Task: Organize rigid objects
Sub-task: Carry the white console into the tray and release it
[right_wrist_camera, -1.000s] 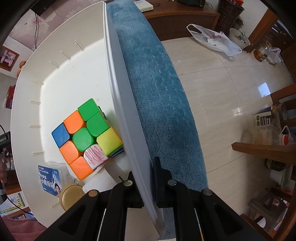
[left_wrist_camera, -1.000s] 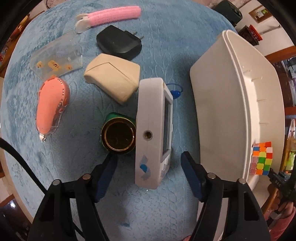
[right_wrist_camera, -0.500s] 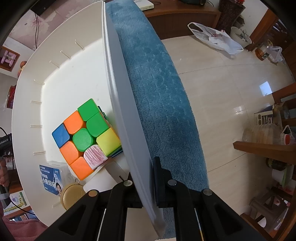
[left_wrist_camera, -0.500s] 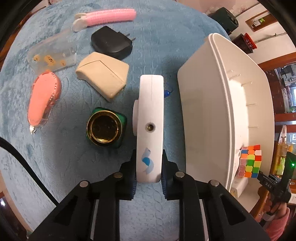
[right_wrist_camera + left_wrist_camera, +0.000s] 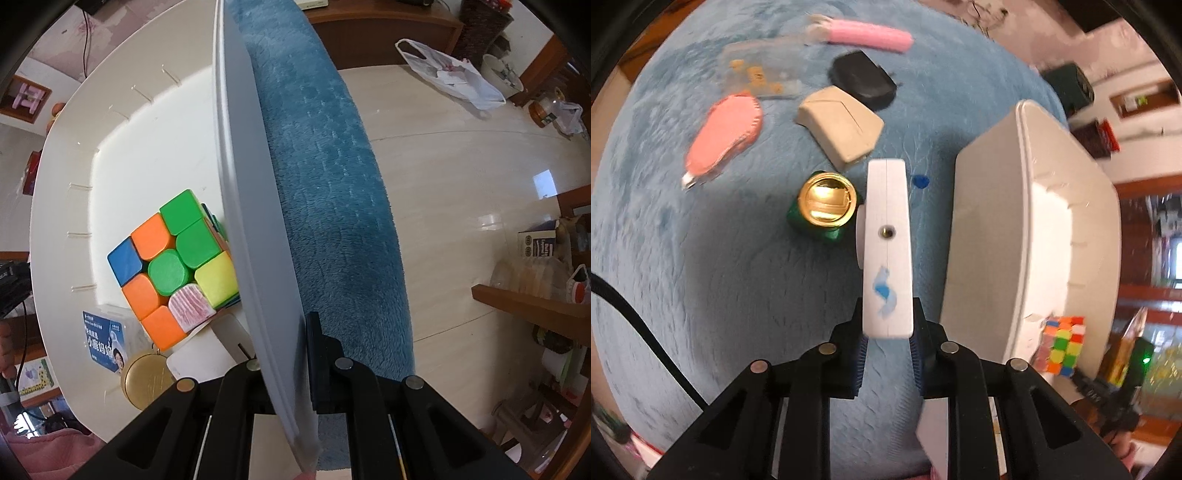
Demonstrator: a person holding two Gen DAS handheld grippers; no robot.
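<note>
My left gripper [image 5: 886, 350] is shut on a white handheld device [image 5: 886, 251] and holds it edge-up above the blue cloth. The white bin [image 5: 1027, 229] stands just right of it. My right gripper [image 5: 286, 365] is shut on the bin's wall [image 5: 251, 221]. Inside the bin lie a colourful puzzle cube [image 5: 173, 266], a blue-labelled clear box [image 5: 105, 341] and a gold round tin [image 5: 146, 378]. The cube also shows in the left wrist view [image 5: 1060, 345].
On the blue cloth [image 5: 720, 277] lie a gold-capped green bottle [image 5: 823, 206], a beige case [image 5: 842, 127], a black charger [image 5: 862, 81], a pink tape dispenser [image 5: 724, 138], a clear plastic box [image 5: 757, 75] and a pink clip [image 5: 868, 37]. The cloth's edge drops to tiled floor [image 5: 461, 184].
My left gripper closed on the white device and lifted it off the cloth. The view shifted, so the other objects sit farther away. The right gripper kept its hold on the bin.
</note>
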